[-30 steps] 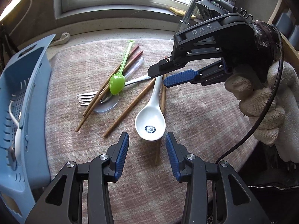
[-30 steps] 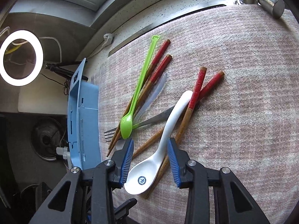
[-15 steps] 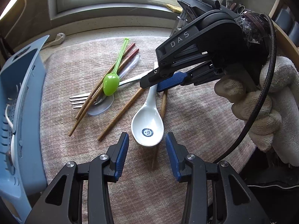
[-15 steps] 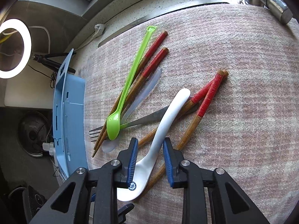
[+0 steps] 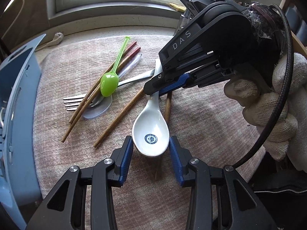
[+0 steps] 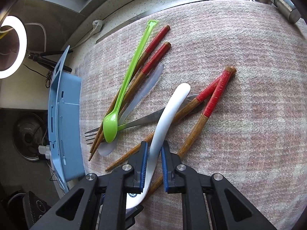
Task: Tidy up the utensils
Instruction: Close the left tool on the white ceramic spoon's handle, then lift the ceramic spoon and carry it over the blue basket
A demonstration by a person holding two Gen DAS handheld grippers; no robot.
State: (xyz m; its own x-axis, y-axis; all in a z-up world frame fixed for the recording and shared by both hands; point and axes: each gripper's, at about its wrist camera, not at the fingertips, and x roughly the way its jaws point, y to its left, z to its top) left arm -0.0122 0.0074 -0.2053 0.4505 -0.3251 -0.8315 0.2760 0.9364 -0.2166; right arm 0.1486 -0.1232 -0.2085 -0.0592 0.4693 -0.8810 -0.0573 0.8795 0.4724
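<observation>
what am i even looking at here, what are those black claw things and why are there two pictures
Each black claw is a hand-held gripper: a two-finger clamp with blue pads that a person squeezes by hand, here wearing a knitted glove. There is no robot. A small fisheye camera sits on each one and looks forward along its fingers, so one picture is from the left hand-held gripper and the other from the right hand-held gripper.

On a pink woven mat lie a white ceramic spoon, a green plastic spoon, a clear plastic spoon, a metal fork and wooden chopsticks with red ends. A blue utensil basket stands at the mat's edge.

The right one's jaws have just been closing and now pinch the white spoon's handle. The left one hovers open by its bowl, holding nothing.
</observation>
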